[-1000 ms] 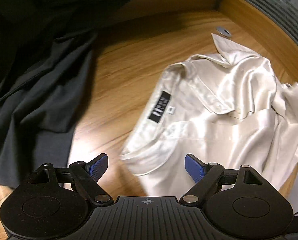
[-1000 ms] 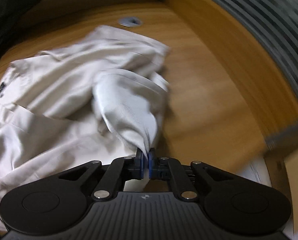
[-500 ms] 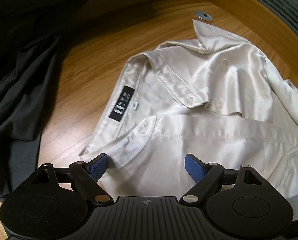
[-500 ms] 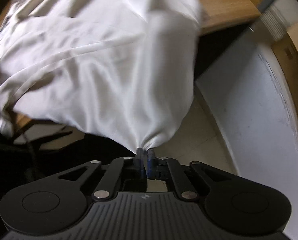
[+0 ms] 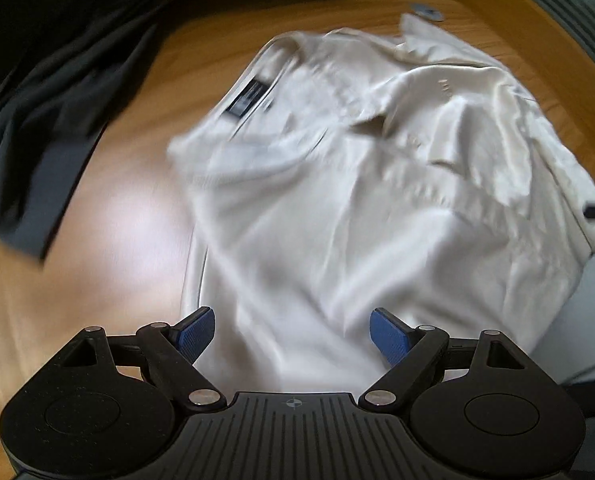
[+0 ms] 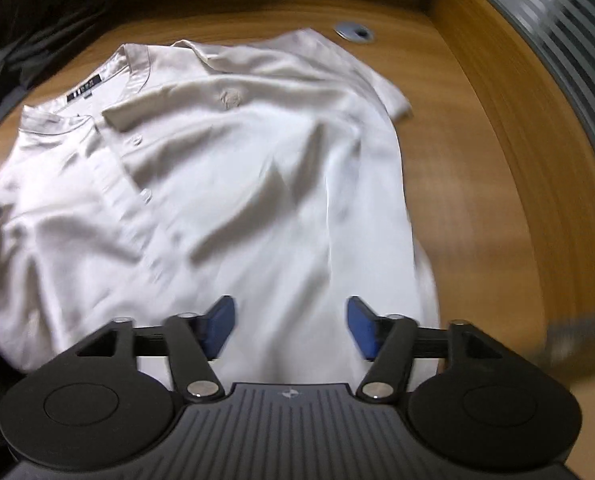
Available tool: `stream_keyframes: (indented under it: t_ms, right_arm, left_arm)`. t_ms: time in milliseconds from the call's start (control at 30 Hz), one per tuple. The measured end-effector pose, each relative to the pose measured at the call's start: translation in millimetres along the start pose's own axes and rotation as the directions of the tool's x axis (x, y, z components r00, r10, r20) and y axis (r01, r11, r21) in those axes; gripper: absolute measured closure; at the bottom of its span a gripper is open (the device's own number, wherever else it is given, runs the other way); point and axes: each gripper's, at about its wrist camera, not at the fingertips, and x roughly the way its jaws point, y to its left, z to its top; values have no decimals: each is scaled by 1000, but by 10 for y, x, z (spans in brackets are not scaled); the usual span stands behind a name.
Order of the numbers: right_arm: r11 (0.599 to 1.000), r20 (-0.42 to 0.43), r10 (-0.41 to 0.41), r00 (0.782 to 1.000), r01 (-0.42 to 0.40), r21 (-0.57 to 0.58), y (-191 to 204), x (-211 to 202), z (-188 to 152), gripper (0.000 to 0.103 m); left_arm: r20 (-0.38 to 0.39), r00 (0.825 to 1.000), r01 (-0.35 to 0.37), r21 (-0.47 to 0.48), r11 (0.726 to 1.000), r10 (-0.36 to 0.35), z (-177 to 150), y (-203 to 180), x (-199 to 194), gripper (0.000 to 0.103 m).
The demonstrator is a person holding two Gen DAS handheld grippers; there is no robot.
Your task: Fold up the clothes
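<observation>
Left wrist view: left gripper (image 5: 291, 330) hangs spread over the white shirt (image 5: 361, 184), spread on the tabletop (image 5: 109, 216) for folding; a dark garment (image 5: 45, 92) lies nearby. Right wrist view: right gripper (image 6: 289, 328) has just been opening, nothing pinched, above the shirt's hem; a metal grommet (image 6: 354, 33) sits beyond.

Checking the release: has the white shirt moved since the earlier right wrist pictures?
Yes. The white shirt now lies spread toward the metal grommet; right gripper jaws just opened, empty.
</observation>
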Motion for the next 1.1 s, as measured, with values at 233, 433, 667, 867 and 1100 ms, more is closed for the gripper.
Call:
stream_keyframes:
  t_ms: [233, 433, 667, 867, 1100]
  right_arm:
    - [989, -17, -23, 1000, 21, -143, -280, 477, 512, 25]
    - [992, -59, 44, 997, -50, -115, -540, 683, 635, 25]
    - [984, -102, 55, 993, -72, -164, -551, 786, 606, 26]
    - [987, -105, 99, 990, -111, -115, -610, 735, 613, 98]
    - [991, -39, 51, 998, -55, -119, -587, 608, 604, 102]
  left_arm:
    - [-19, 999, -51, -240, 969, 48, -505, 26, -138, 14]
    - [23, 1000, 27, -372, 928, -19, -549, -226, -106, 14]
    - [-1, 999, 40, -429, 903, -45, -499, -341, 92, 88]
    - [15, 991, -109, -467, 878, 131, -468, -112, -15, 98]
    - [30, 957, -238, -491, 838, 290, -129, 548, -238, 99]
